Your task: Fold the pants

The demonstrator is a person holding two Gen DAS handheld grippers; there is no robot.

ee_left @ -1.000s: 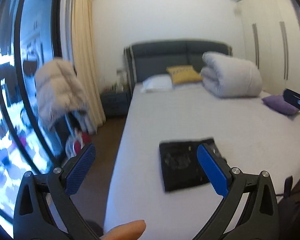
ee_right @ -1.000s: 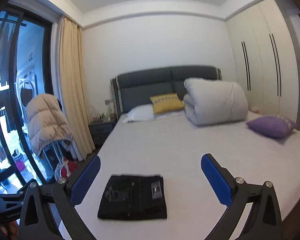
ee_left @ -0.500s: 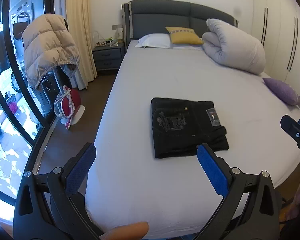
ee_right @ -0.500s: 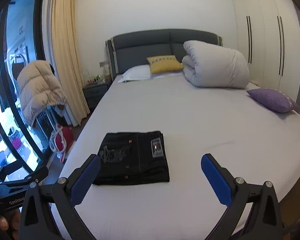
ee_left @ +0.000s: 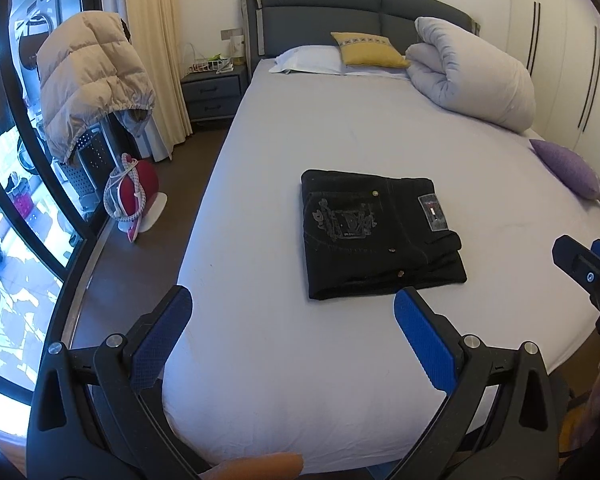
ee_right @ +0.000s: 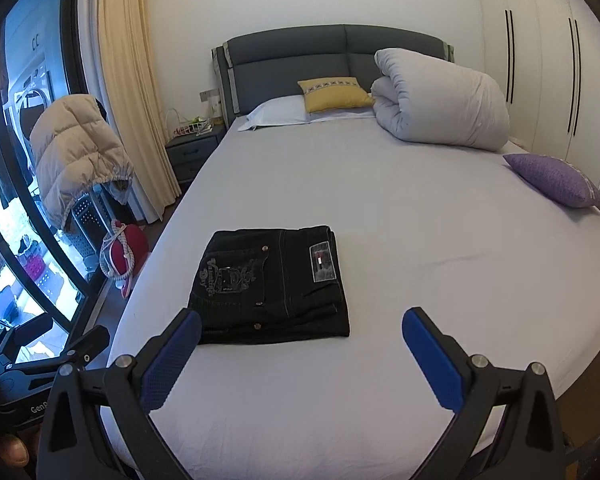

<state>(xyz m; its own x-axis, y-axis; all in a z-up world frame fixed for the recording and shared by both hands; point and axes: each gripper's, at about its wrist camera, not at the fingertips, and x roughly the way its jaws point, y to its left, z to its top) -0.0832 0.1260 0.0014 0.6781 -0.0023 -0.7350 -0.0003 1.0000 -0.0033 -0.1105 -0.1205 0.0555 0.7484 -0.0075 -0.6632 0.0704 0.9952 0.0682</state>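
Observation:
Black pants [ee_left: 376, 236] lie folded into a compact rectangle on the grey bed sheet [ee_left: 340, 128], near the foot of the bed; they also show in the right wrist view [ee_right: 272, 280]. My left gripper [ee_left: 292, 312] is open and empty, held back from the bed's near edge, short of the pants. My right gripper [ee_right: 300, 332] is open and empty, also short of the pants, which sit just beyond its left finger [ee_right: 172, 356]. The right gripper's tip shows at the right edge of the left wrist view [ee_left: 584, 268].
A rolled white duvet [ee_right: 440, 100], yellow pillow [ee_right: 334, 94] and white pillow [ee_right: 278, 114] lie at the headboard. A purple cushion [ee_right: 556, 180] sits at the right edge. Left of the bed are a nightstand [ee_left: 214, 94], a puffer jacket [ee_left: 88, 80] and a red bag [ee_left: 134, 196].
Both grippers have tilted downward and drawn nearer the bed, so the folded pants sit more centrally and larger. The pants have not moved. Both grippers stay open.

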